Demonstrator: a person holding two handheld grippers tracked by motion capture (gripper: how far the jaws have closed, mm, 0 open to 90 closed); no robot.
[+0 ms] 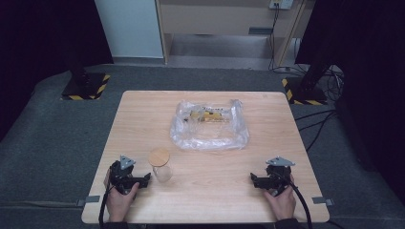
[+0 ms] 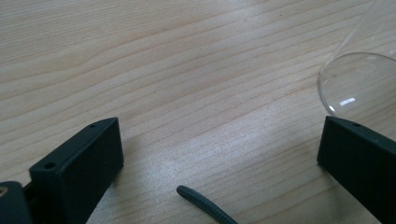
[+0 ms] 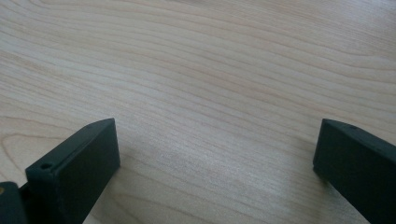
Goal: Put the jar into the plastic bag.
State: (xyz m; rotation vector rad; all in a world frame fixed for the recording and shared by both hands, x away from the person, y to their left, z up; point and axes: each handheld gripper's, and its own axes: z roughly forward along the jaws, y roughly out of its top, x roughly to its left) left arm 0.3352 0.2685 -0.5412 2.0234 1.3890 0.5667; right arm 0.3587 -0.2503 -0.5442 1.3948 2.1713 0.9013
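The glass jar (image 1: 161, 168) with its round wooden lid (image 1: 159, 156) stands upright on the wooden table (image 1: 215, 195), just beside the left gripper (image 1: 143, 180) on the side of its right-hand jaw; in the left gripper view the clear curved wall of the jar (image 2: 357, 79) sits just beyond and a little outside that jaw's tip, not between the jaws. The left gripper's jaws stand wide apart with bare tabletop and a bit of grey cable (image 2: 205, 205) between them, and nothing is clamped. The right gripper (image 1: 255, 181) rests well apart from the jar at the other near corner, its jaws likewise spread wide over bare wood (image 3: 210, 93), holding nothing. Farther off, ahead of both grippers, lies a crumpled clear plastic bag (image 1: 210, 126) with something yellow inside it. The step in hand looks like taking hold of the jar, which is not yet done. To do it well, the left gripper should likely shift sideways toward the jar until the glass body sits centred between the fingers, then close low on the wall, below the lid, so the lid stays free. Glass is smooth and round, so an off-centre squeeze could push the jar away or tip it; a slow, level closing is the safer course.
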